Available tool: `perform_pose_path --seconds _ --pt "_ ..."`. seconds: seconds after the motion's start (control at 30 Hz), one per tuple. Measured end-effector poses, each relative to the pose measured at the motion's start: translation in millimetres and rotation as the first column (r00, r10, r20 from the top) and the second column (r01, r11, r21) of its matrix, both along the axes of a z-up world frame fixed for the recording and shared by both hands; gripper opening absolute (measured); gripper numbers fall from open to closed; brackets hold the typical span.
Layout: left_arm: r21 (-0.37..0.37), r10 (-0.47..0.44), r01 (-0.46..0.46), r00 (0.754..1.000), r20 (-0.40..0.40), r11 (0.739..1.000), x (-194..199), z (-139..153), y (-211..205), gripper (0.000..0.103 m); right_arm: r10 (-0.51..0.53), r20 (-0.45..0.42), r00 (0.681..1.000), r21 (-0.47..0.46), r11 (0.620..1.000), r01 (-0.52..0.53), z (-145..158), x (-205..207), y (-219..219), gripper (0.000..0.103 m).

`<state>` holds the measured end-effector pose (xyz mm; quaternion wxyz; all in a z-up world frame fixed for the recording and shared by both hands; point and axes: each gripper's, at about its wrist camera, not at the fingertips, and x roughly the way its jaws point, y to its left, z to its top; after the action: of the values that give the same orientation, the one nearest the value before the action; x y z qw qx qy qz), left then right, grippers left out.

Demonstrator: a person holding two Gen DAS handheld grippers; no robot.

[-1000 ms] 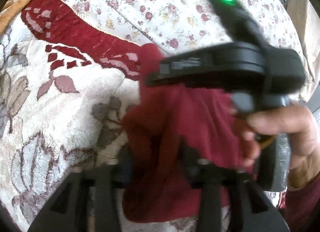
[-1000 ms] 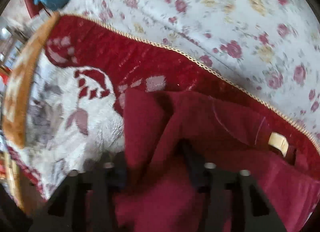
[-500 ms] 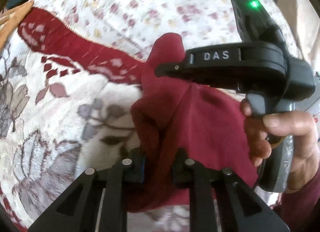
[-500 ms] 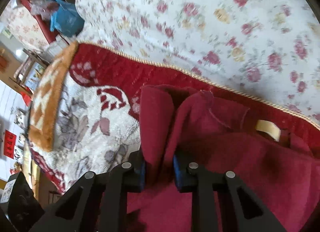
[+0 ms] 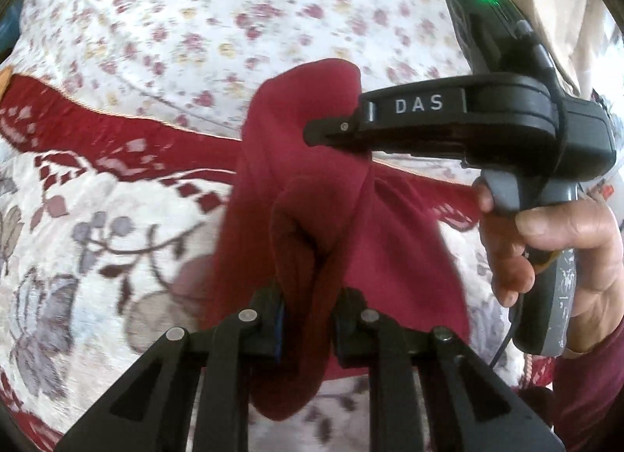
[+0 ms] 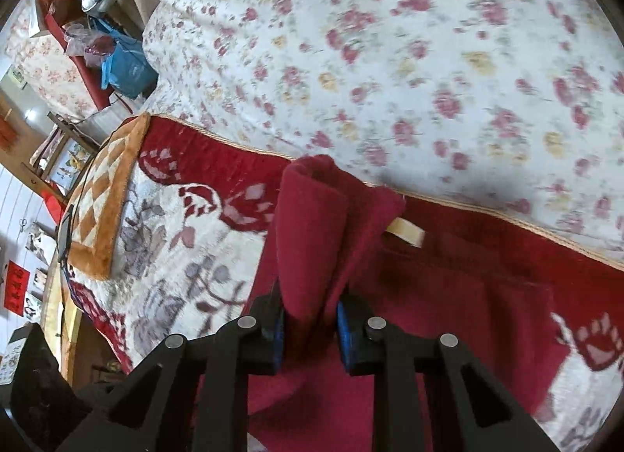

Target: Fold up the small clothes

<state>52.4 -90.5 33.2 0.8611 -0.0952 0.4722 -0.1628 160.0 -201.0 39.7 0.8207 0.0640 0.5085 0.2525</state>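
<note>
A small dark red garment [image 5: 390,257] hangs bunched above a patterned blanket [image 5: 97,257]. My left gripper [image 5: 306,329] is shut on a fold of its edge, the cloth pinched between the blue pads. In the left wrist view the right gripper's black body [image 5: 468,120] reaches in from the right, gripped by a hand [image 5: 553,241], with its tip buried in the cloth. In the right wrist view my right gripper [image 6: 308,331] is shut on another thick fold of the red garment [image 6: 312,218]; a cream label [image 6: 405,231] shows beside the fold.
The blanket [image 6: 175,257] has a red band and grey flowers; a floral quilt [image 6: 429,62] lies beyond it. An orange-trimmed cushion [image 6: 105,198] sits at the bed's left end. A blue bag [image 6: 124,70] and clutter lie on furniture further left.
Both grippers closed onto folds of the red garment and lifted it off the blanket. The cloth now hangs bunched between them, higher and nearer the floral quilt.
</note>
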Motion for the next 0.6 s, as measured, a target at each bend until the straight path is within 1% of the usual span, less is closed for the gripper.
perform_pose_path --seconds 0.17,0.33,0.4,0.47,0.53,0.6 --pt "0.005 -0.061 0.061 0.998 0.004 0.998 -1.2 7.3 -48.4 0.017 -0.043 0.012 0.999 -0.023 0.999 0.043 2.5 -7.0 -50.0 0.022" --pt "0.026 -0.14 0.14 0.99 -0.004 0.99 -1.3 0.2 -105.0 0.017 -0.102 -0.002 0.995 -0.029 0.994 0.102 -5.3 -12.2 -101.5 0.022" --pt "0.033 -0.155 0.155 0.988 -0.021 0.987 1.7 -9.3 -125.1 0.017 -0.13 -0.016 0.991 -0.044 0.991 0.129 -16.3 -12.3 -119.2 0.022" --pt "0.025 -0.16 0.162 0.986 -0.055 0.987 6.2 -22.2 -138.7 0.017 -0.152 -0.035 0.988 -0.076 0.986 0.149 -32.8 -9.3 -130.3 0.022" --pt "0.014 -0.172 0.173 0.982 -0.079 0.985 8.8 -33.3 -147.5 0.018 -0.18 -0.072 0.981 -0.082 0.981 0.174 -53.3 -4.6 -139.1 0.022" --pt "-0.008 -0.2 0.201 0.975 -0.1 0.98 8.4 -41.6 -151.8 0.029 -0.205 -0.11 0.972 -0.074 0.977 0.198 -76.4 -1.5 -144.8 0.022"
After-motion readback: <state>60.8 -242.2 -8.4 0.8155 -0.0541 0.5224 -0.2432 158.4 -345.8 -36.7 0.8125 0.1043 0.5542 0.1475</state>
